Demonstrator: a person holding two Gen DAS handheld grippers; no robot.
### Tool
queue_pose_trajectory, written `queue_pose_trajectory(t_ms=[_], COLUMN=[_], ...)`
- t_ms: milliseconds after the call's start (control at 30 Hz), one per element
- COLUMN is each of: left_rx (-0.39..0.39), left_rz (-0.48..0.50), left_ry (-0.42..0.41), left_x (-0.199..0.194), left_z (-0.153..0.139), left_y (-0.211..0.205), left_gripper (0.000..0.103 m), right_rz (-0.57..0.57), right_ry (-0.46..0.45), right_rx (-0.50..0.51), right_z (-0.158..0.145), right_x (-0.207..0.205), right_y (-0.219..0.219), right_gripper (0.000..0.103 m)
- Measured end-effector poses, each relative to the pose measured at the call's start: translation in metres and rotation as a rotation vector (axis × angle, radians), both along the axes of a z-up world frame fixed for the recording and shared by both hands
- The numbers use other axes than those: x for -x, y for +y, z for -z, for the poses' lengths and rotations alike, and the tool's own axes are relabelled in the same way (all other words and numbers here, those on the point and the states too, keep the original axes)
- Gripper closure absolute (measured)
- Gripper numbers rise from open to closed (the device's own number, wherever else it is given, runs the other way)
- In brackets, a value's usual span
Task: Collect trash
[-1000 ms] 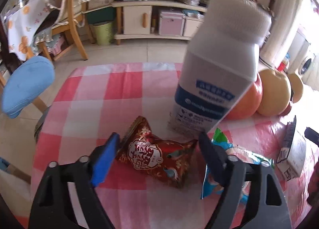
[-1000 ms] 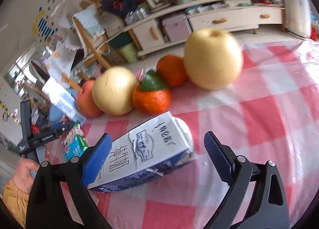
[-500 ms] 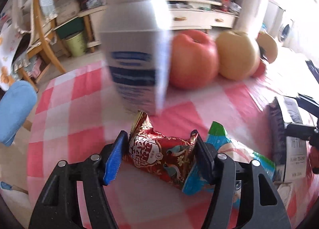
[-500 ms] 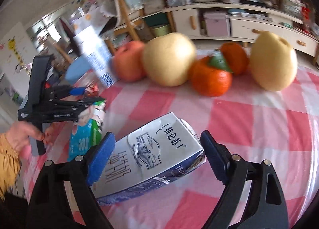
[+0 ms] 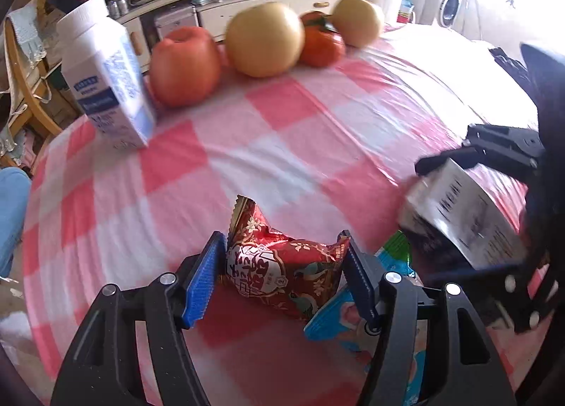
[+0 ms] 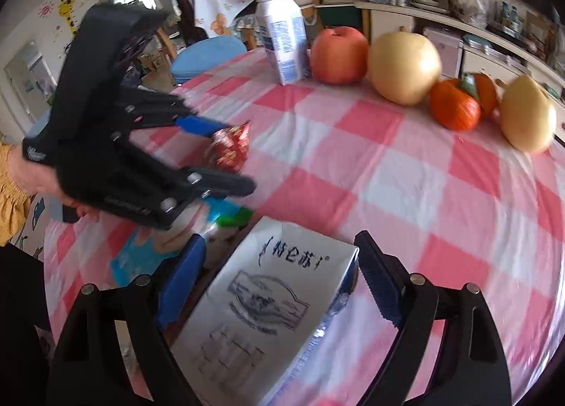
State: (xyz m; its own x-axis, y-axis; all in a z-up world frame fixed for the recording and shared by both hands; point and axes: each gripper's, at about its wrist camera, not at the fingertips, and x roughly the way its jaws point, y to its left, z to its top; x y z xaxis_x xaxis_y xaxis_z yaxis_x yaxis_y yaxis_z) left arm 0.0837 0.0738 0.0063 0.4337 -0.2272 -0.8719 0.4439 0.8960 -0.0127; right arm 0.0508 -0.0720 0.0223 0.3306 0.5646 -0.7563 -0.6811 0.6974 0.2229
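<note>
Table (image 5: pixel 289 130): a round top under a pink-and-white checked cloth; everything I work on lies at its near edge, within easy reach of both my tools.
Fruit row (image 5: pixel 265 39): an apple, two pale pears and oranges lined up along the far side; food, not litter, so I judge they are to be left alone.
Upright bottle (image 5: pixel 106 77): white, blue label, capped, standing beside the apple; I cannot tell whether it is empty, so whether it counts as trash is open.
Flattened carton (image 6: pixel 268 303): a silver-white milk carton with printed writing, held clear of the cloth between my right pads, tilted, its wide faces taking the squeeze.
Right gripper (image 6: pixel 279 282): clenched across the carton's width, both pads against its sides; the wide spread is simply the carton's breadth.
Blue-green wrapper (image 5: pixel 356 310): a flat snack bag on the cloth, partly under my left tool's right finger and just beside the carton; not yet collected.
Red wrapper (image 5: pixel 282 272): a crumpled foil packet, puffed and creased, pinched end to end so it cannot slip.
Left gripper (image 5: pixel 282 275): grasping the red wrapper, pads pressed on both its ends; it closed onto it within the last second.
</note>
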Motion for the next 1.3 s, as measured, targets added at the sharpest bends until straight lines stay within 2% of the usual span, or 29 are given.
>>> queue_pose_trajectory(t_ms=[200,433,467,567,733,833,1067,1300], left_rx=[-0.002,0.004,0.003,0.009,0.046,0.087,0.176,0.258], left_rz=[0.014,-0.022,-0.029,-0.056,-0.125,-0.182,-0.31,-0.39], left_ry=[0.006,-0.012,-0.016,-0.021,-0.009,-0.008,-0.032,-0.041], left_x=[0.036,0.057,0.06,0.065,0.078,0.087,0.111,0.139], left_z=[0.003,0.004,0.004,0.002,-0.002,-0.005,-0.019,-0.028], left_y=[-0.024,-0.033,-0.032,-0.026,-0.016,-0.006,0.028,0.057], left_gripper=[0.024,0.024,0.028,0.036,0.04,0.041,0.042,0.042], right_rz=[0.095,0.112,0.115,0.128,0.169,0.149,0.154,0.129], right_ry=[-0.016,-0.049,-0.053,-0.044,0.007,0.019,0.007,-0.085], right_rx=[-0.048,-0.104,-0.104,-0.106,-0.102,-0.102,-0.011,0.068], right_z=[-0.024,-0.046,-0.046,-0.044,-0.029,-0.024,-0.005,0.003], right_x=[0.026,0.089,0.098,0.124,0.159,0.182,0.213,0.224], right_y=[-0.029,-0.029,-0.028,-0.022,-0.015,-0.004,0.023,0.044], right_gripper=[0.015,0.015,0.015,0.015,0.015,0.015,0.015,0.015])
